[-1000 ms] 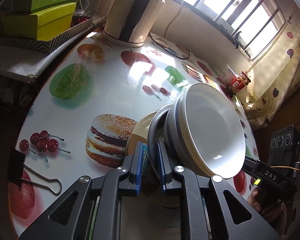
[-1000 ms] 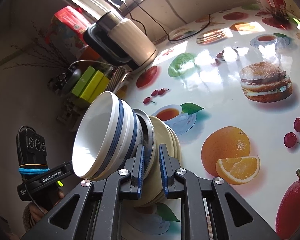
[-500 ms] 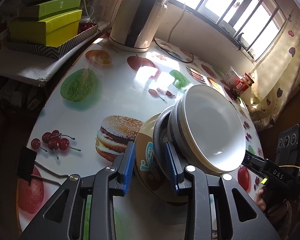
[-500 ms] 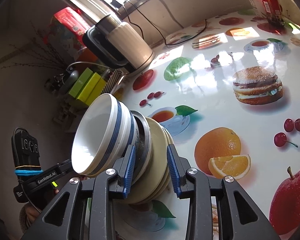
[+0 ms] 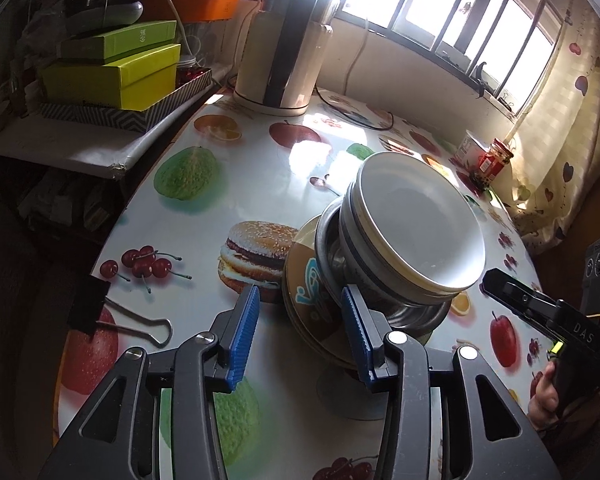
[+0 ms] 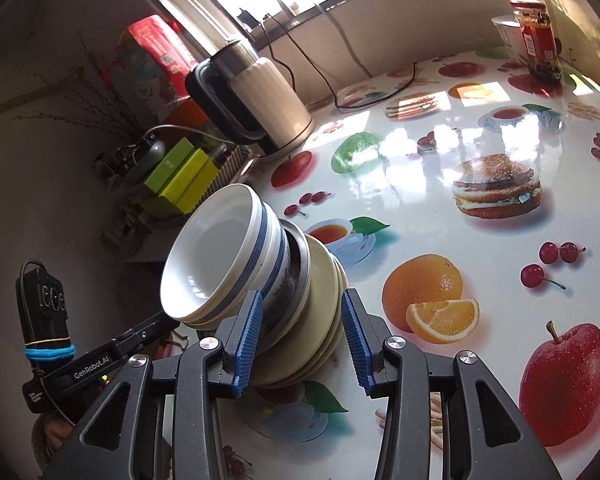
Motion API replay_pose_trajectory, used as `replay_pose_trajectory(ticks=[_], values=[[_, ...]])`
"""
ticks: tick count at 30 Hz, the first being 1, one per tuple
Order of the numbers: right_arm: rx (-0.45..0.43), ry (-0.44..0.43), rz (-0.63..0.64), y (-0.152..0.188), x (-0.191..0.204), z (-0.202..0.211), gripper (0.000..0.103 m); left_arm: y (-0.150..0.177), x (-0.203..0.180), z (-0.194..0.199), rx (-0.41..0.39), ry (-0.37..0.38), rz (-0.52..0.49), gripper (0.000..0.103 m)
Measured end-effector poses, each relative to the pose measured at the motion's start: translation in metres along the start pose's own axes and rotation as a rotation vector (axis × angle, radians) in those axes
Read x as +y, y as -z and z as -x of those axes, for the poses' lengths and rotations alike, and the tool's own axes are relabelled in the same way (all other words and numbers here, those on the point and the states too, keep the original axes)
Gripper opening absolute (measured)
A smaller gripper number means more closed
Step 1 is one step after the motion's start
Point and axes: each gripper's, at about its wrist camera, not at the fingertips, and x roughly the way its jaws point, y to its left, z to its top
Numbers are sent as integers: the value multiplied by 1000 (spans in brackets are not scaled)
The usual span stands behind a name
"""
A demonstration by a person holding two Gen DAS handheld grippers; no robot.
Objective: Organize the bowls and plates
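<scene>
A stack of dishes sits on the fruit-print table. White bowls with blue bands (image 5: 415,220) (image 6: 220,268) are on top, over a metal bowl (image 5: 331,248) (image 6: 300,268), over tan plates (image 5: 303,288) (image 6: 319,304). My left gripper (image 5: 300,332) is open, its blue pads (image 5: 242,332) on either side of the plates' near edge, not gripping. My right gripper (image 6: 300,340) is open on the opposite side, its pads (image 6: 355,340) straddling the plates' rim. Each gripper shows in the other's view: the right (image 5: 539,312), the left (image 6: 112,352).
An electric kettle (image 5: 284,44) with its cord stands at the table's back. Green and yellow boxes (image 5: 116,68) lie on a side shelf. A black binder clip (image 5: 100,312) lies by the left edge. A red jar (image 6: 535,40) and a white cup (image 6: 507,36) stand near the window.
Both grippers were shut on the stack's rim one second ago; both have opened wide and drawn back slightly. The stack now rests on the table.
</scene>
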Motion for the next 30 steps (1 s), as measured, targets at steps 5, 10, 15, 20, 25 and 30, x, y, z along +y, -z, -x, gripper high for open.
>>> replay_pose_trajectory(ticks=[5,10,15,20,25,30], values=[[-26,40,53,11,10,11,48,13,-5,8,-35,-71,-37,48],[-31,81,91,25,13,19,50,26,-8,8,-28,-79,-23,49],[-48,140,141,39,17,25,58,43,-14,7,-39,-133,-48,49],[-46,176,177,54,19,26,59,59,-19,2,-20,-154,-63,49],[-33,209,194,66,19,24,62,74,-25,-2,-3,-179,-82,50],[-25,264,232,80,22,20,66,81,-29,-4,-2,-198,-97,50]])
